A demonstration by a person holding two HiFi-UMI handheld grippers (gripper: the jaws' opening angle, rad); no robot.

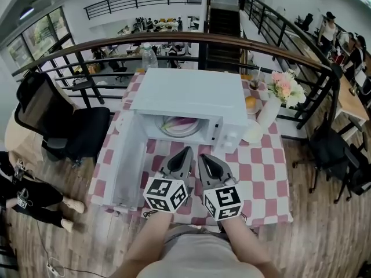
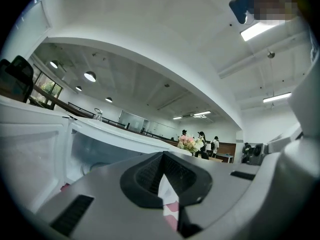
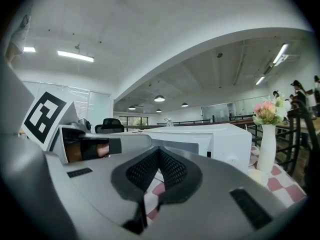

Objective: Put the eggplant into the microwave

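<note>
Presently, item by item

Microwave [image 1: 185,91]: white, on the checked tablecloth [image 1: 264,172]. Its door [image 1: 124,167] is swung fully out to the left, and the cavity is open toward the person

Plate [image 1: 167,127]: on the cavity floor. A pale purple streak lies across it, running side to side. This is probably the eggplant [image 1: 184,123], though it is too small and washed out to confirm, and the cavity's upper lip cuts off its far part. No eggplant shows anywhere on the table

Left gripper [image 1: 186,153]: jaws closed together with nothing between them, just in front of the cavity mouth and pointing into it

Right gripper [image 1: 204,157]: jaws likewise pressed together and empty, just beside the left one

Key relation: the plate lies straight ahead of both tips, inside the cavity. The door stands out to the left, so the left gripper is nearer to it

Judgement: loading looks done; shutting the door remains

Hidden: the left gripper view gives the door and a dim part of the cavity, with the contents unreadable. The right gripper view gives only the microwave's outer face

Also present: vase of flowers [image 1: 283,91] to the right of the microwave, bottle [image 1: 149,55] behind it
</note>
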